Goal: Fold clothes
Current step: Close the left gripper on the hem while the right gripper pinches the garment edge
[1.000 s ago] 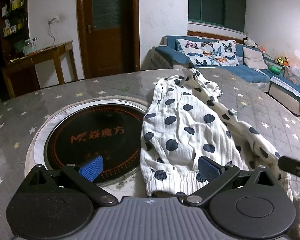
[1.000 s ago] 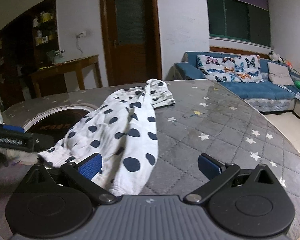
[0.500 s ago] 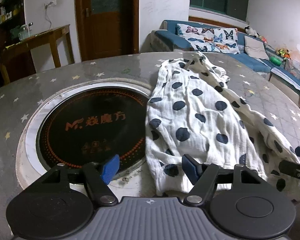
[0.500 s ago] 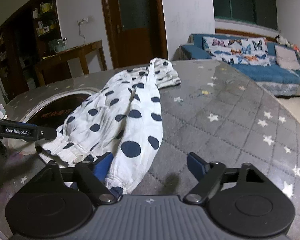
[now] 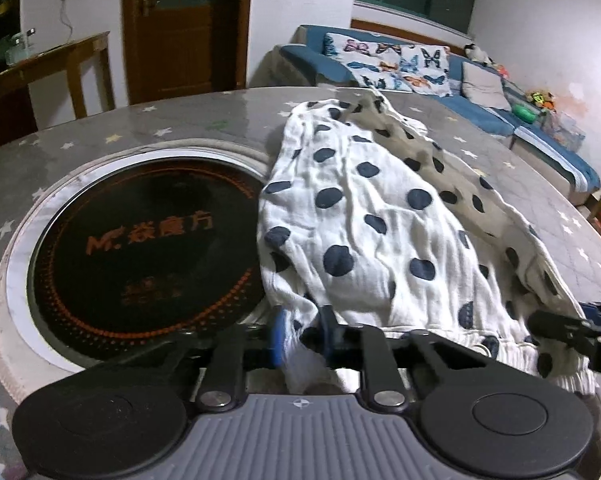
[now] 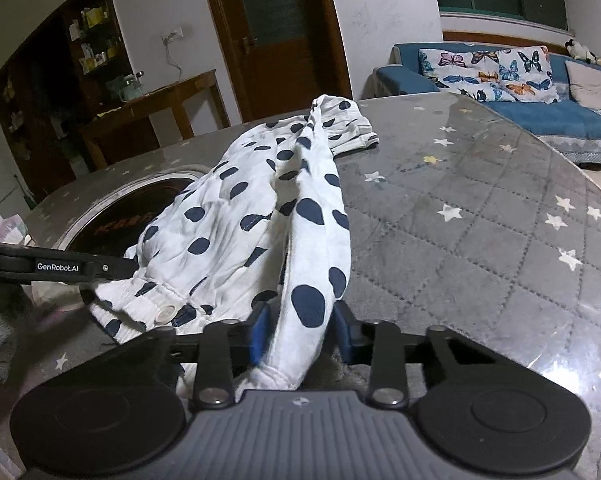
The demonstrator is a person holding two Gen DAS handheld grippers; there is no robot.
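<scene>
The garment (image 5: pixel 364 232), white with dark dots, lay crumpled lengthwise on the table (image 6: pixel 480 232), its near waistband end at the table's front edge and its far end bunched toward the sofa (image 6: pixel 572 120) side; its left side overlapped the rim of the round cooktop (image 5: pixel 140 240) set into the table. The left tool (image 5: pixel 300 336) was clamped on a fold of the waistband's left corner, and the right tool (image 6: pixel 300 332) was pinched on a bunched edge of the cloth at the near right. Judging by this, the folding had barely begun: both corners were gripped, but no clean fold showed, and the cloth was not yet spread flat, so smoothing and every fold seemed left to do. On the left tool's finger, seen from the right wrist view, white lettering read "GenRobot.AI". The cooktop carried an orange logo beginning with "M" followed by Chinese characters; the smaller print below was too blurred to read.
</scene>
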